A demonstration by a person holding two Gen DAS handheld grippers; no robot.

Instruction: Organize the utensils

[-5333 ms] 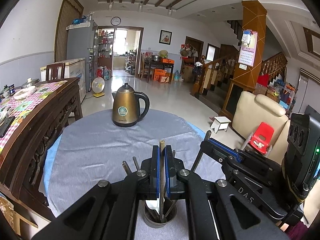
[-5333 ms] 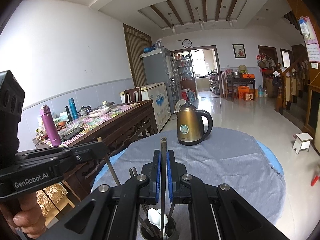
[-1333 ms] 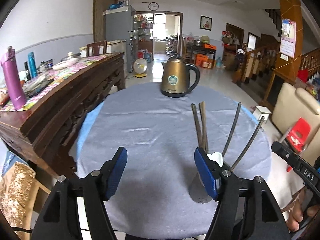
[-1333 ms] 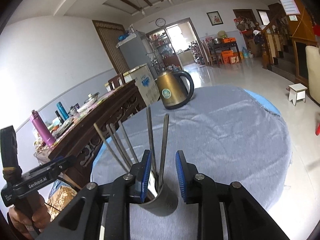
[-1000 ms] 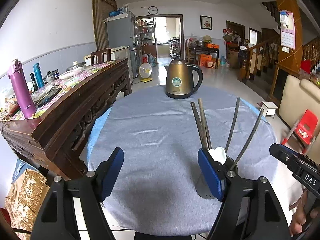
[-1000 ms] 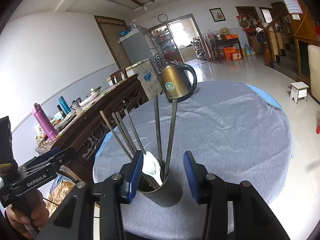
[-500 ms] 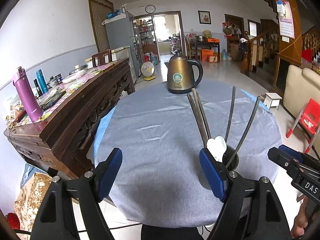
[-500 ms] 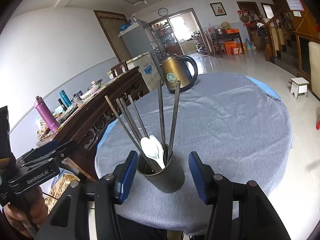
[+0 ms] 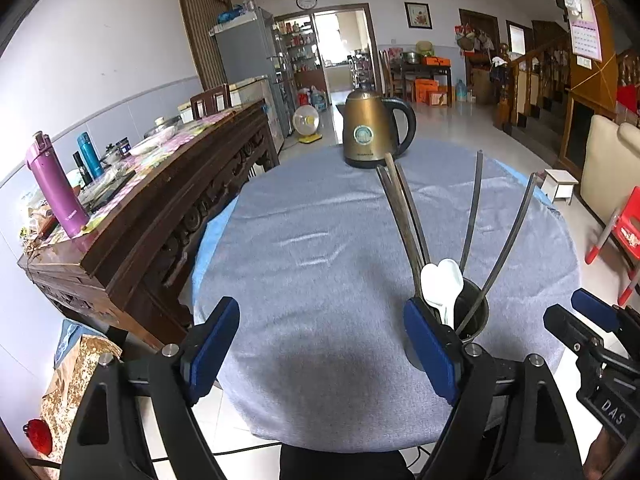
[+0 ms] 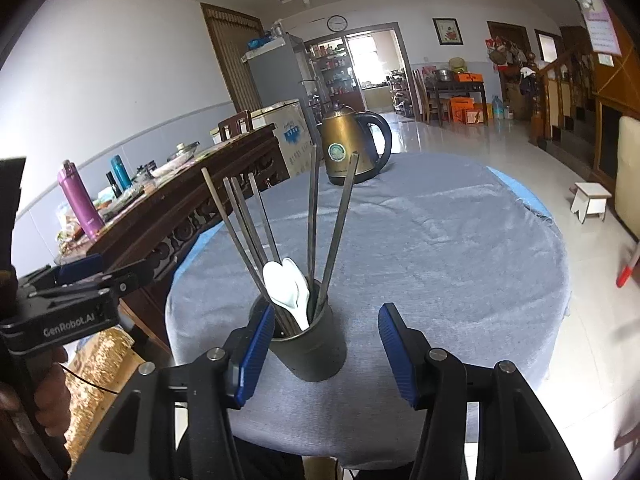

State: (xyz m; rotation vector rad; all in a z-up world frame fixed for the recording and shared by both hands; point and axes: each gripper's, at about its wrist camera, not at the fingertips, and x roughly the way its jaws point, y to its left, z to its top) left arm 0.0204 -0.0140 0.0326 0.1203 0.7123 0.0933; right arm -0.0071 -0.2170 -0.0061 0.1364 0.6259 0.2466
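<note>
A dark cup stands near the front edge of the round table with the grey cloth. Several long chopsticks and two white spoons stick out of it. My right gripper is open, with the cup between its jaws. Its left pad sits close to the cup wall and its right pad stands well clear. My left gripper is to the left of the cup. Its jaws are opening and hold nothing.
A gold kettle stands at the table's far edge. A carved wooden sideboard with a purple bottle runs along the left. A white stool and a red chair are on the floor to the right.
Five seconds ago each gripper was shut on a chopstick over the cup. Both have since let go, drawn back and spread wider; the chopsticks now stand in the cup.
</note>
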